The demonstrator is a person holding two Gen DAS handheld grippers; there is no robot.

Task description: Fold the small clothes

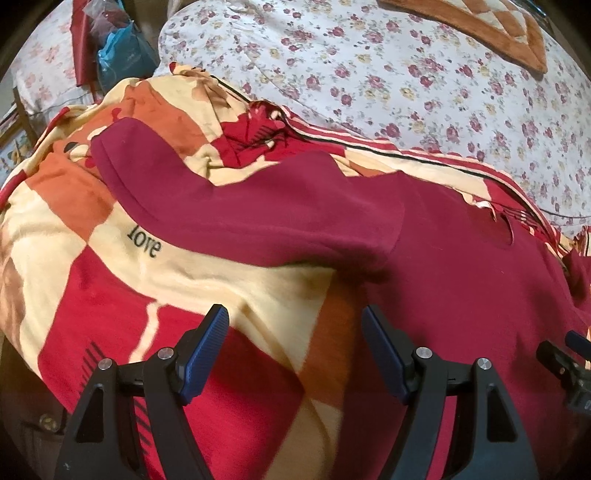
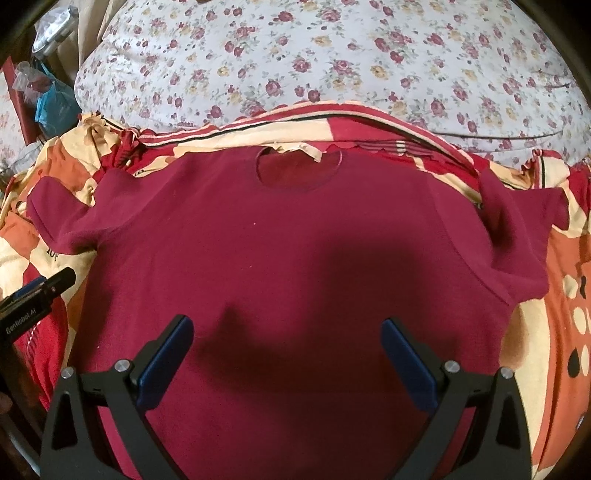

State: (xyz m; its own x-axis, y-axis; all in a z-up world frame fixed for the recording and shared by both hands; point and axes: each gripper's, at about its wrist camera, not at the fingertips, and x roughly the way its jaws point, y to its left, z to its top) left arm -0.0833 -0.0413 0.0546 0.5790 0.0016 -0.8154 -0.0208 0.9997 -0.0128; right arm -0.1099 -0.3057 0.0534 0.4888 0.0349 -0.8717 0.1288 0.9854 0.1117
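Note:
A maroon T-shirt (image 2: 288, 251) lies flat, neck hole (image 2: 299, 170) away from me, on a red, cream and orange patterned blanket (image 2: 561, 295). Both short sleeves are spread out. My right gripper (image 2: 287, 325) is open and empty, hovering above the shirt's lower middle. My left gripper (image 1: 295, 314) is open and empty over the blanket just left of the shirt's body, below the left sleeve (image 1: 221, 199). The shirt's body fills the right of the left wrist view (image 1: 461, 277). The left gripper shows at the left edge of the right wrist view (image 2: 40, 291).
A white floral quilt (image 2: 332, 62) lies beyond the blanket. An orange checked cushion (image 1: 491, 29) rests on it at the far right. A blue plastic bag (image 1: 122, 55) and red items sit at the far left beside the bed.

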